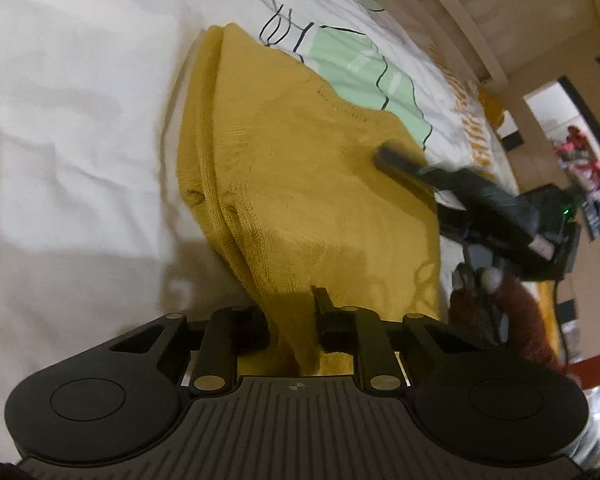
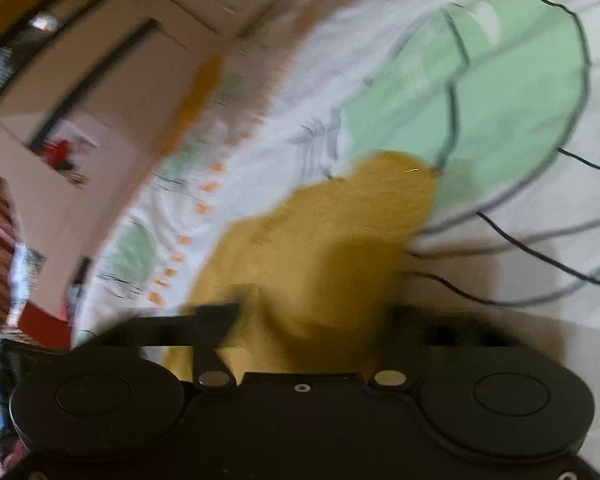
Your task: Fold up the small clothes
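A mustard yellow knit garment (image 1: 296, 184) lies on a white bed sheet (image 1: 68, 120), folded over with a doubled edge on its left side. My left gripper (image 1: 294, 326) is shut on the garment's near edge. My right gripper (image 1: 384, 156) shows in the left wrist view at the garment's far right edge, with cloth between its fingers. In the blurred right wrist view the garment (image 2: 320, 240) fills the space between the right gripper's fingers (image 2: 312, 320).
The sheet has green patches with black outlines (image 1: 364, 68) and orange print (image 1: 480, 136). A wooden bed frame (image 1: 480, 12) runs along the far side. Room clutter (image 1: 580, 156) sits beyond the bed edge at the right.
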